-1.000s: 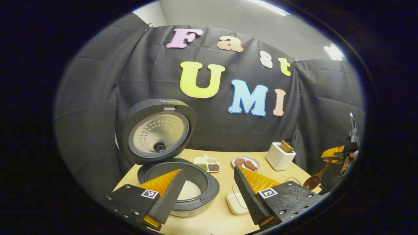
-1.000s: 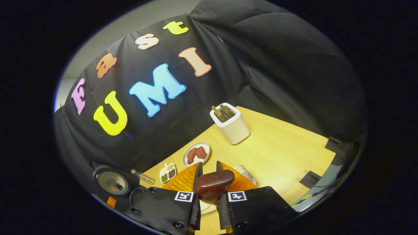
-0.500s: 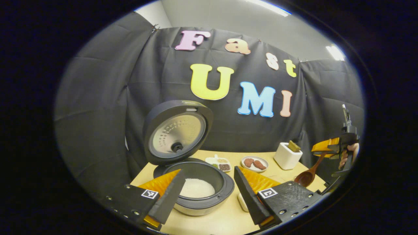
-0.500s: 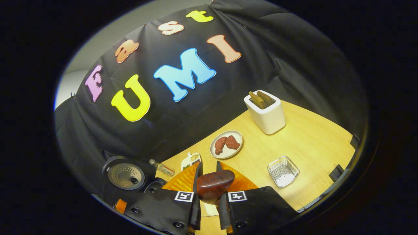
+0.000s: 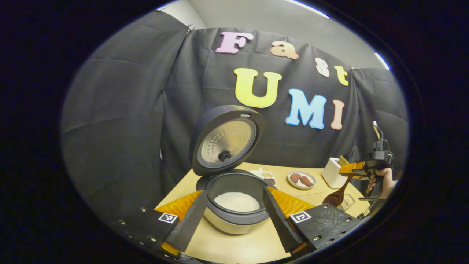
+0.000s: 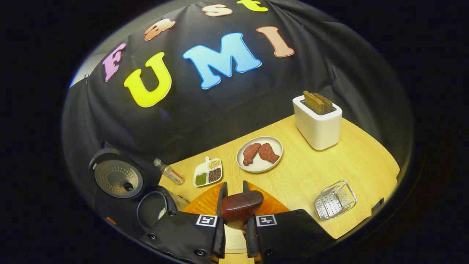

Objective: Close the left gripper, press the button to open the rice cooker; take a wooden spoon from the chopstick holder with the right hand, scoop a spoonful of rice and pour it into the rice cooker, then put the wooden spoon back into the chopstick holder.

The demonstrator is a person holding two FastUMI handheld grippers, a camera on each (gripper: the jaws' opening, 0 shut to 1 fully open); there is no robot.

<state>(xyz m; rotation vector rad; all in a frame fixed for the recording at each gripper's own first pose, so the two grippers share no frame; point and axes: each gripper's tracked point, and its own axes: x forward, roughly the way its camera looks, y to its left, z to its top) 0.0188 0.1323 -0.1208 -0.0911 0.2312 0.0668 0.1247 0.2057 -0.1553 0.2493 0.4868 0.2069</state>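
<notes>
Rice cooker [image 5: 234,205] sits lid-up between my left gripper's [image 5: 231,212] spread fingers, white rice [image 5: 236,201] in its pot. My right gripper [image 6: 234,212] is clamped on the wooden spoon [image 6: 240,207]; in the left gripper view the spoon's bowl [image 5: 332,199] hangs at four o'clock, near the white chopstick holder [image 5: 332,172].

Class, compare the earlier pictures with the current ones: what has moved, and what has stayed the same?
The right hand-held gripper, still shut on the wooden spoon, has swung towards the white holder and clear basket. The left hand-held gripper, still open, now frames the rice cooker. Lid open, rice inside, tableware unmoved.
</notes>
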